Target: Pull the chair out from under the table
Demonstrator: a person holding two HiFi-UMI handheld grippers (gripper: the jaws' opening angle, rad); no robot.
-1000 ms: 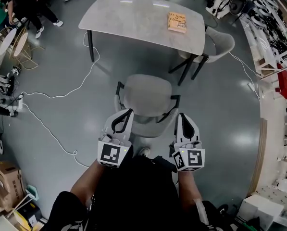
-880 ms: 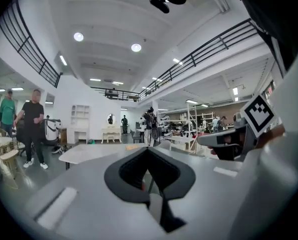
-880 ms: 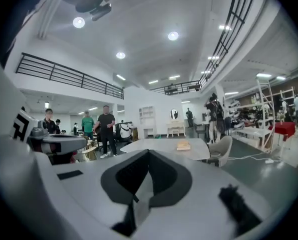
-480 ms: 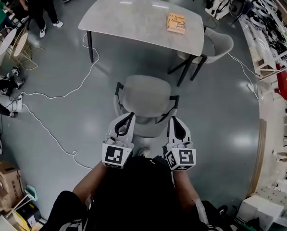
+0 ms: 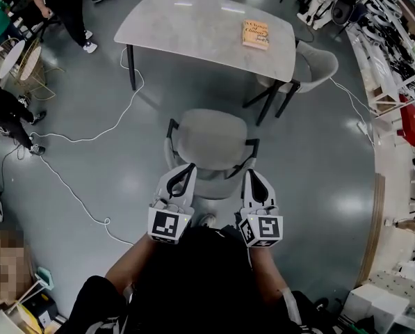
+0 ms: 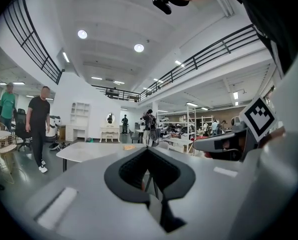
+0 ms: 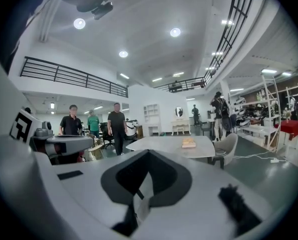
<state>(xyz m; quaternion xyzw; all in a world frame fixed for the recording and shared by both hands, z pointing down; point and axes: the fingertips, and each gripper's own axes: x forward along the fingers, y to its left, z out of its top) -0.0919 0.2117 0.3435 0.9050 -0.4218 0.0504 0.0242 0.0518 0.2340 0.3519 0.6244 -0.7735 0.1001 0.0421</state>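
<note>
The left gripper (image 5: 184, 169) and the right gripper (image 5: 251, 175) both have their jaws pressed together, with nothing between them, at either side of the chair's backrest. The chair (image 5: 208, 139) is grey and padded, with thin black armrests. It stands on the floor, clear of the bench (image 5: 186, 26), which carries an orange book (image 5: 256, 32).

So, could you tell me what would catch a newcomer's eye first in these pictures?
First, the grey chair, which stands free in the middle of the floor. The left gripper and right gripper, both shut, are by its near edge. Beyond it stands the pale table with an orange book near its right end, and a white cable snakes across the floor at left.
</note>
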